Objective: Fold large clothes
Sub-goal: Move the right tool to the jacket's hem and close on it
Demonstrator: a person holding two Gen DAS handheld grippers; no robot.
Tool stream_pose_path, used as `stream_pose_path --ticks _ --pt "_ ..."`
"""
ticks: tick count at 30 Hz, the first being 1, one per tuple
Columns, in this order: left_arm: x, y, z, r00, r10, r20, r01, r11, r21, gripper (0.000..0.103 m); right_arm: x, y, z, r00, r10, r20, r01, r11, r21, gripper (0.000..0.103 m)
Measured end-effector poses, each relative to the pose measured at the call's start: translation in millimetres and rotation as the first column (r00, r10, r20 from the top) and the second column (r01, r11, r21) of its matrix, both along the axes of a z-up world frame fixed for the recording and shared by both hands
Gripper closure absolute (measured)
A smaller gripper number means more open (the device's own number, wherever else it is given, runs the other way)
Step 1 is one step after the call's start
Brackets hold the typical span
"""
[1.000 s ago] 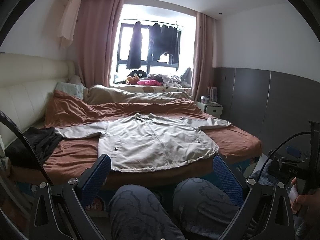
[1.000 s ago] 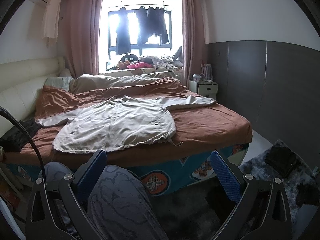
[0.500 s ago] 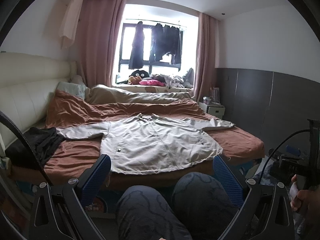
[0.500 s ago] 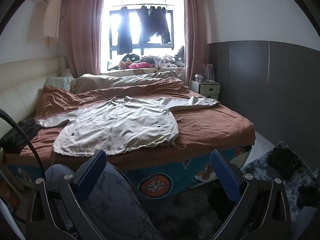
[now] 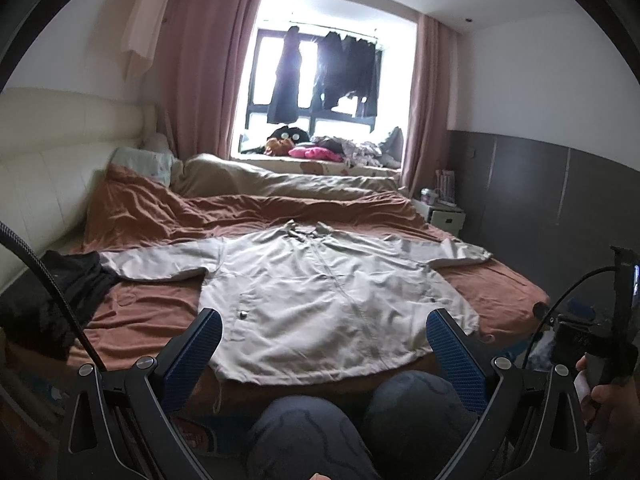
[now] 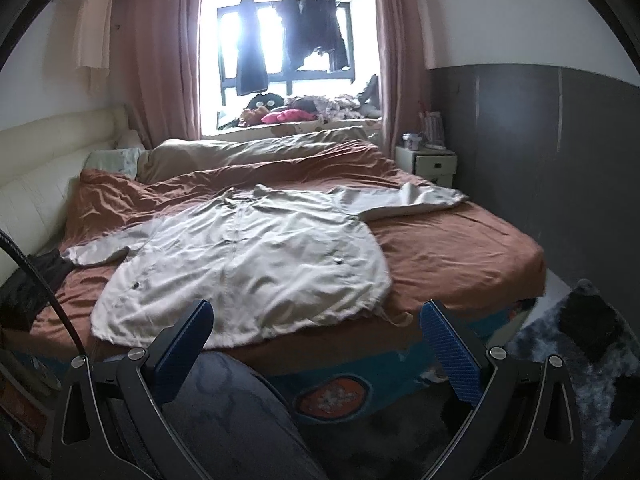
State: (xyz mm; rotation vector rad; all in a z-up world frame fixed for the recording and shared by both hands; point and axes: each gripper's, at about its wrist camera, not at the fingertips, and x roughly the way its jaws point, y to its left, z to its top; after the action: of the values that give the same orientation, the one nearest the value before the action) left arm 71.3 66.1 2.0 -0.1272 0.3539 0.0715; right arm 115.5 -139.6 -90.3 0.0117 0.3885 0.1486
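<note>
Both cams have crept closer to the bed (image 5: 500, 300) over the last sec: the jacket (image 5: 320, 300) fills more of each view and its hem now sits right between my finger pads, where before it lay further off. So I'm closing in, approach phase, no fold started yet.

Jacket's spread flat, front up, on the rust-brown sheet, hem at the near bed edge, collar toward the window (image 5: 320, 92). One sleeve runs out toward the headboard (image 5: 60, 152) side, its cuff touching a dark garment (image 5: 60, 292) heaped there. Other sleeve points toward the nightstand (image 6: 432, 164) side.

Left gripper (image 5: 324, 344): jaws wide, nothing in them, short of the hem. Right gripper (image 6: 316, 336): jaws wide too, empty, hanging off the hem corner nearer the nightstand. My knees are below both, at the bed edge.

Judgement: next I need each gripper on a sleeve or shoulder pt to bring the sleeves in over the body. Thin fabric, probably slides on the sheet, so pinch low and lift a bit. Watch the headboard-side cuff, may drag the dark garment w/ it.
</note>
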Motion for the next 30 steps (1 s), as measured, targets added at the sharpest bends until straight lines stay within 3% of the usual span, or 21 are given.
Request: stream_pose_path --ticks 6,19,30 --pt "51.0 30.4 -3.8 0.998 0.024 -0.051 -0.025 1.0 -0.013 0.0 56.7 16.8 7.4 0.998 0.039 -0.044 -0.036 0.998 0.061 0.0" --pt "126.5 114.7 -11.2 0.982 0.151 -0.116 -0.157 0.987 -0.042 0.001 171.0 89.6 22.9 0.984 0.156 -0.087 -0.149 0.985 0.085 0.0" --pt "160.2 224.9 -12.1 0.94 0.301 -0.16 -0.321 0.939 -0.121 0.002 265.1 167.2 22.6 0.947 0.286 -0.148 -0.265 0.953 0.144 0.0"
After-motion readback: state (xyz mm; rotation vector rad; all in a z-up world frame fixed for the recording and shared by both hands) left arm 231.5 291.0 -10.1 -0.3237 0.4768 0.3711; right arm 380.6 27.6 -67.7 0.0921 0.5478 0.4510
